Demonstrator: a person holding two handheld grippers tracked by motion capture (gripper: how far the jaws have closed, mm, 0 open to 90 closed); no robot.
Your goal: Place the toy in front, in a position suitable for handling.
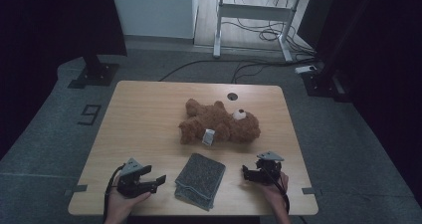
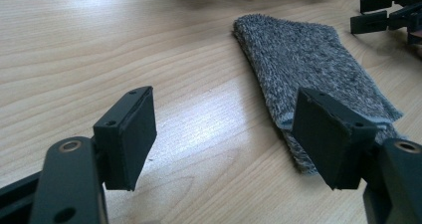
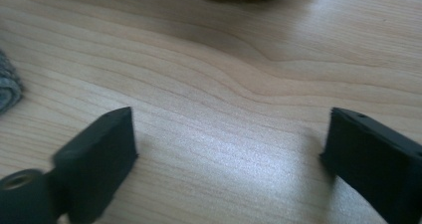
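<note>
Dark figure reading "9" (image 1: pixel 89 114) marked on grey floor, left of desk (image 1: pixel 144 114). Teddy bear's white tag (image 1: pixel 208 137): print unreadable.

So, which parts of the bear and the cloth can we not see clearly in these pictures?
- Teddy bear, high view: print on its white tag too small; left and right gripper views: top edge cuts it off.
- Grey cloth, left gripper view: near end hidden behind a jaw; right gripper view: left edge cuts it off.
</note>
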